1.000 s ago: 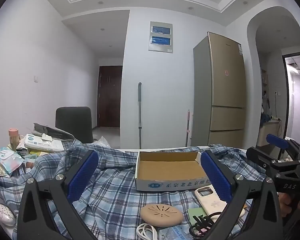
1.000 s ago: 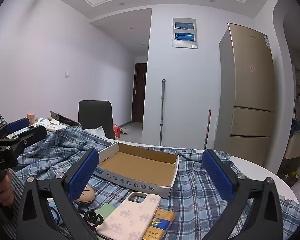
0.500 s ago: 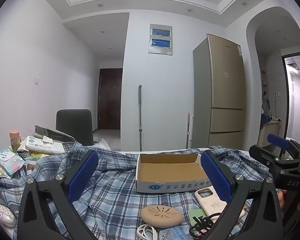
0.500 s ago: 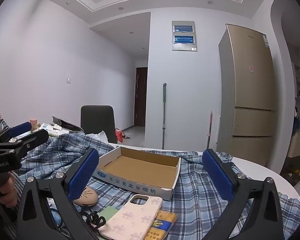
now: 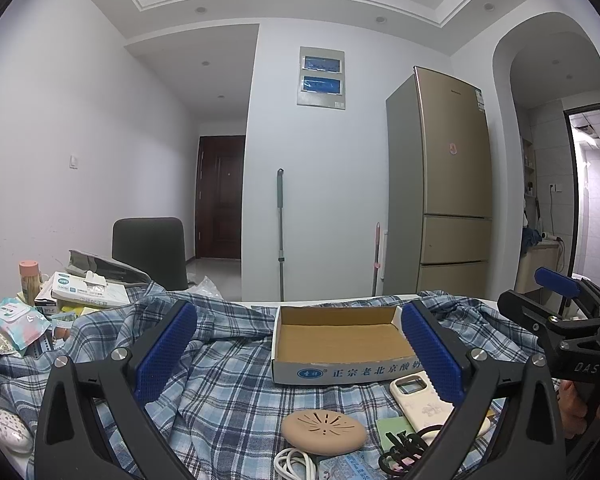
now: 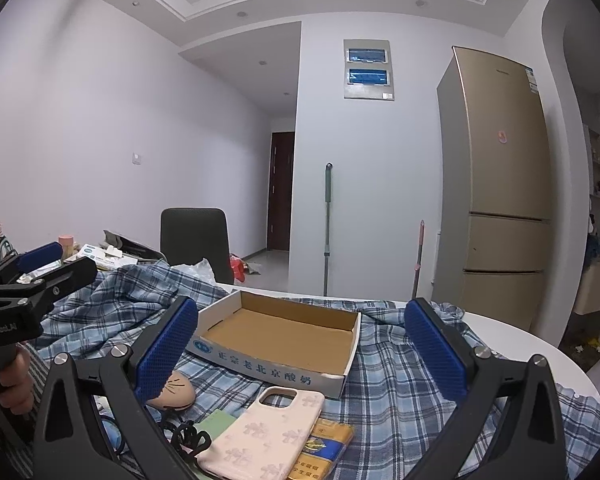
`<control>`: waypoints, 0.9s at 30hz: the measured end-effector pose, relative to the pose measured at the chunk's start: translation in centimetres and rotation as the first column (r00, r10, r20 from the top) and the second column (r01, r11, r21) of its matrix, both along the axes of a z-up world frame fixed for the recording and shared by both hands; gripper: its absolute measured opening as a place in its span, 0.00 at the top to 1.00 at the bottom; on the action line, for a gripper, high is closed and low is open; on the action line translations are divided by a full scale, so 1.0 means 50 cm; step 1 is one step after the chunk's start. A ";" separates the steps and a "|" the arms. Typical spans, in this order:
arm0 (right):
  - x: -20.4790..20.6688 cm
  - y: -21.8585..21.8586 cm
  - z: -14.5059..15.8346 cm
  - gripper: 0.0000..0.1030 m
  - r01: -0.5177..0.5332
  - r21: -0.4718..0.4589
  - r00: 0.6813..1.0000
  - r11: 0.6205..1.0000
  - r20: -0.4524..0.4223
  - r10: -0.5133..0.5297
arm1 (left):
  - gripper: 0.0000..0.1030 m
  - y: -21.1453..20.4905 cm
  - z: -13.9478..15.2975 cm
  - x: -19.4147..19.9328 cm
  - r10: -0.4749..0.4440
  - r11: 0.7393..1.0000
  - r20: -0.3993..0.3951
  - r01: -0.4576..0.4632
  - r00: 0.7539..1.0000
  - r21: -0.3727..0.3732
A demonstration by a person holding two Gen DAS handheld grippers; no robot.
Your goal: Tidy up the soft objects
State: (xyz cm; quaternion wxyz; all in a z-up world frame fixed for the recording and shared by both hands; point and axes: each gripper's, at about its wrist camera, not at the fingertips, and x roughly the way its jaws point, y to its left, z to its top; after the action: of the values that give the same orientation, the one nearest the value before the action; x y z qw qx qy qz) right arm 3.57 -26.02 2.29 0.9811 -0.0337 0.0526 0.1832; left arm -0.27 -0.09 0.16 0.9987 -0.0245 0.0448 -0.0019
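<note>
Fingers (image 5: 168, 352) spread above rumpled blue plaid shirt (image 5: 228, 376), apparently untouched.

box interior: cardboard tray (image 5: 340, 338) empty, open from above, low walls
front of box: crowded; phone case (image 6: 260, 434), tan round pad (image 5: 324, 431), white cable (image 5: 296, 465), black hair ties (image 5: 406, 446), yellow packet (image 6: 324, 452) close together on plaid shirt (image 5: 228, 384)
left side: wipes packs (image 5: 88, 290), pink-capped jar (image 5: 30, 282) piled beside shirt
left of box: bare shirt, rumpled folds only
right of box: shirt, then bare table edge (image 6: 512, 338)
above table: open air
</note>
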 end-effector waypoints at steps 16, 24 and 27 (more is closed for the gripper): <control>0.006 -0.001 -0.003 0.00 0.001 -0.004 1.000 1.000 -0.009 -0.001 | 0.00 -0.001 -0.001 0.001 -0.001 1.000 0.000 0.001 1.000 0.001; 0.008 -0.001 -0.005 0.00 0.002 -0.005 1.000 1.000 -0.011 -0.002 | 0.00 -0.001 -0.001 0.001 -0.001 1.000 0.000 0.001 1.000 0.002; 0.008 -0.002 -0.006 0.00 0.002 -0.005 1.000 1.000 -0.011 -0.002 | 0.00 -0.001 -0.001 0.000 -0.001 1.000 0.000 0.001 1.000 0.002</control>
State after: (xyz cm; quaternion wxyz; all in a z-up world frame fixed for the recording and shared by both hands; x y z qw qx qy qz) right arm 3.97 -26.10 2.01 0.9809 -0.0349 0.0585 0.1822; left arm -0.24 -0.14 0.10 0.9987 -0.0235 0.0450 -0.0022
